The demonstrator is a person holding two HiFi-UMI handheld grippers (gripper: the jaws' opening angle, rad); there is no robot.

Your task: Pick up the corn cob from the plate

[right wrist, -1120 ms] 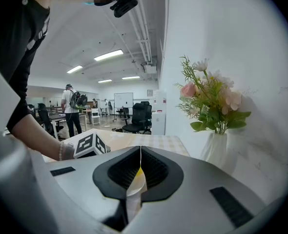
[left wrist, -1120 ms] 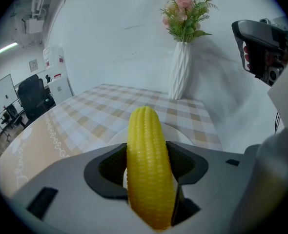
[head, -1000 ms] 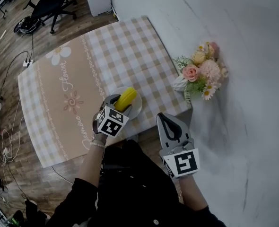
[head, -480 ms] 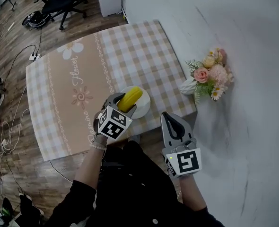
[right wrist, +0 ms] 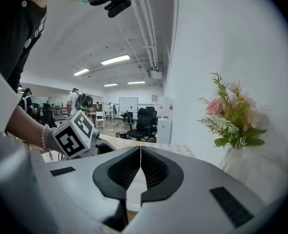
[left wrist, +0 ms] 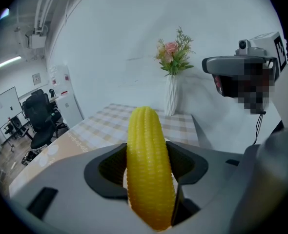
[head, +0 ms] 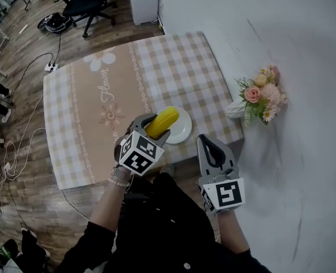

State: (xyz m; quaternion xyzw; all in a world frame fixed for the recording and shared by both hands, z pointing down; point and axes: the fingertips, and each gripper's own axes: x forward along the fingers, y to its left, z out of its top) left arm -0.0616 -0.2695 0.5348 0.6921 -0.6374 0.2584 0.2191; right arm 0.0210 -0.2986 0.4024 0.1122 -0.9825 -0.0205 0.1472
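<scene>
My left gripper is shut on the yellow corn cob and holds it lifted above the table, over the near left rim of the white plate. In the left gripper view the corn cob stands between the jaws, its tip pointing away from the left gripper. My right gripper hangs at the table's near edge, right of the plate, shut with nothing in it. In the right gripper view the right gripper has its jaws touching.
The table wears a checked cloth with a tan flower-print runner. A white vase of pink flowers stands at the table's right edge by the wall. Office chairs and cables lie on the wooden floor beyond.
The left gripper has risen with the corn cob, lifting it off the plate. The right gripper kept its place at the table's near edge while the head view shifted.
</scene>
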